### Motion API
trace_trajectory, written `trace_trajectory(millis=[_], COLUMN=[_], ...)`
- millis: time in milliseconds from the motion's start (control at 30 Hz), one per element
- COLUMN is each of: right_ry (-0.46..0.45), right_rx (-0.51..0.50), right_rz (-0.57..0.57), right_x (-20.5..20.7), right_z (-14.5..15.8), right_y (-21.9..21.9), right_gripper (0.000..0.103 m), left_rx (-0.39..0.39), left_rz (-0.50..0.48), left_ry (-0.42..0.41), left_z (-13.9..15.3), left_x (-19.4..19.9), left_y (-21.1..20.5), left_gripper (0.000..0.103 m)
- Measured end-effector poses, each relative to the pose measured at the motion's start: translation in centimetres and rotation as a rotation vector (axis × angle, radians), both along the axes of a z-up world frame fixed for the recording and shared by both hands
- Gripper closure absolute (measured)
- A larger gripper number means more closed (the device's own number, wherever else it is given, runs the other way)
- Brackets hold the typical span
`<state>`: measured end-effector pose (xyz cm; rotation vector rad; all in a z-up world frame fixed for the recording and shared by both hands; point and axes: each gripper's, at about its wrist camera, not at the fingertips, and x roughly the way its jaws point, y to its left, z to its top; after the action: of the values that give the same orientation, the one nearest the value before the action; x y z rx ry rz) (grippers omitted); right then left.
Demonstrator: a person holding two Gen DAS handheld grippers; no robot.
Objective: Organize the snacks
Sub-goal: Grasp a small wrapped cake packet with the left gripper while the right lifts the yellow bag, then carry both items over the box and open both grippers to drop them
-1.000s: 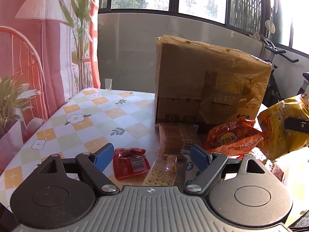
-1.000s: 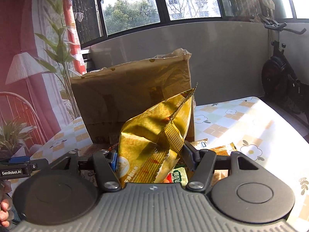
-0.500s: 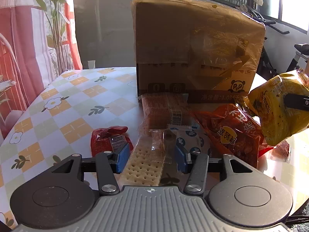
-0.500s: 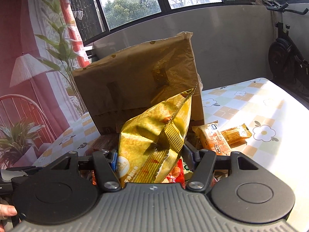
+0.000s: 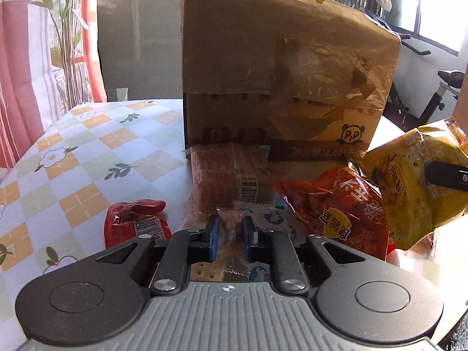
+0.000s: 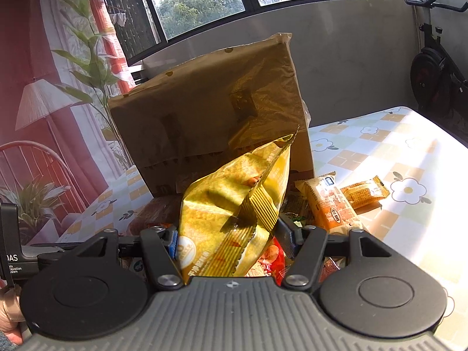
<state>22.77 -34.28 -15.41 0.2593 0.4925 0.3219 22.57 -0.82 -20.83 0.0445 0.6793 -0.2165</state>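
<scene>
two grippers, both loaded: each already pinches a snack, so the step in hand looks like carrying both to wherever they are to be sorted.
left gripper [image 5: 229, 234]: low centre of the left wrist view, blue pads pressed together on a clear plastic cracker packet [image 5: 231, 235]; square pale crackers show under the film.
how to lift it: the film is thin and slippery, so i would raise it slowly and level, keeping the squeeze light enough not to crack the biscuits.
small red sachet [image 5: 136, 223]: lower left, lying on the checked flower tablecloth [image 5: 87, 158], just beside the left finger; lift straight up to avoid dragging it.
tall brown cardboard box [image 5: 280, 67]: centre, upright behind the pile; a panda logo and the letters "p+p" are readable, the chinese line below is too blurred.
orange-red crisp bag [image 5: 342, 204]: right of centre, chinese lettering upside down, unreadable to me.
right gripper [image 6: 231, 237]: closed on a yellow foil snack bag [image 6: 234, 199], held clear of the pile; grip the seam, not the puffed body.
orange wrapped bar [image 6: 330, 204]: right side, print too small to read.
</scene>
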Motion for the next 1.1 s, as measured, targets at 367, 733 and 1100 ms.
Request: trace_trajectory(millis=[367, 733, 1100], right_ry=[-0.09, -0.263, -0.417], right_rx=[0.001, -0.033, -0.203], right_rz=[-0.031, 0.015, 0.067], right_x=[-0.8, 2.3, 8.3], right_z=[2.3, 11.4, 17.4], right_y=[-0.9, -1.7, -0.4], right_gripper=[0.04, 0.04, 0.04], left_rx=[-0.064, -0.054, -0.026], left_rz=[0.007, -0.052, -0.12], left_ry=[-0.081, -0.277, -0.392], left_z=[4.7, 13.4, 19.4], left_x=[-1.6, 0.6, 7.3], left_y=[1.1, -0.1, -3.9], left_gripper=[0.085, 0.085, 0.085])
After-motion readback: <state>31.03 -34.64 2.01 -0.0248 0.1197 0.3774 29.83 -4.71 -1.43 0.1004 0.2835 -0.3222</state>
